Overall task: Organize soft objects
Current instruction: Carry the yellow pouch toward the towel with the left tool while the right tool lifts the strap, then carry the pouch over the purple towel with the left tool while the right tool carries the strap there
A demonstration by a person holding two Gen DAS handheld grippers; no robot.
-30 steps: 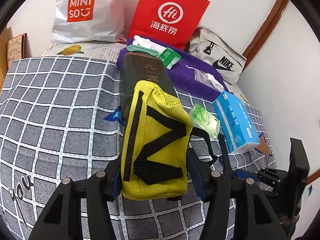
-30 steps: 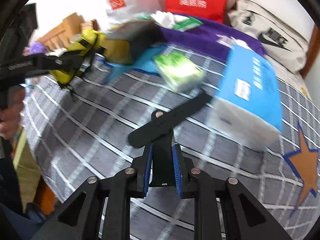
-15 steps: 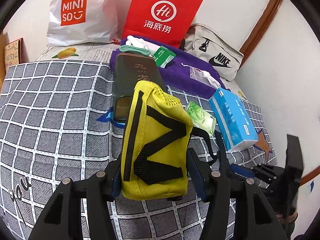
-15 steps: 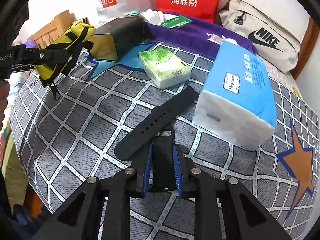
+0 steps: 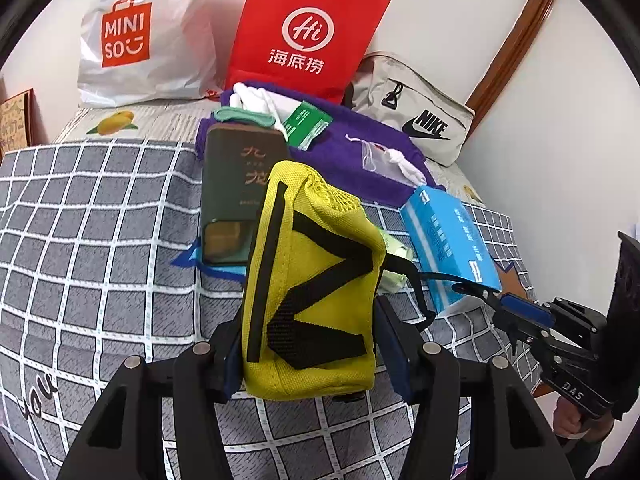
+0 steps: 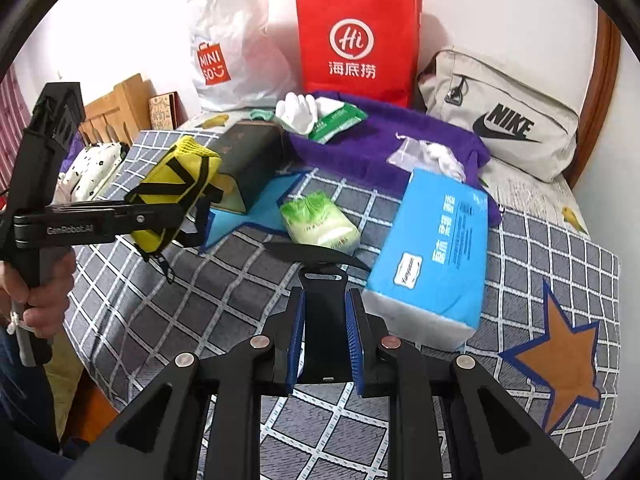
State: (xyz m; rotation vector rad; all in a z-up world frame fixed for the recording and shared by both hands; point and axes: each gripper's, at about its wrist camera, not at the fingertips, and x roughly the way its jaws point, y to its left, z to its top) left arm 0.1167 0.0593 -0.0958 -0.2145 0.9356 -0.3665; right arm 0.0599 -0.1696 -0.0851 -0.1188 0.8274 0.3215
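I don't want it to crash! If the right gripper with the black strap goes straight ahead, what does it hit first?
Probably the green tissue pack, straight ahead of the right gripper and its black strap. Depth is unclear.

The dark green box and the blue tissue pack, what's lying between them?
In the right wrist view, a small green tissue packet lies between the dark green box and the blue tissue pack.

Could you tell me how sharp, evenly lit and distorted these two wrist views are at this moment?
Left wrist view: sharp, evenly lit; fisheye bows the checked bedspread around the yellow mesh pouch. Right wrist view: also sharp, but the wall behind the Miniso bag is washed out, and the black watch strap looms large.
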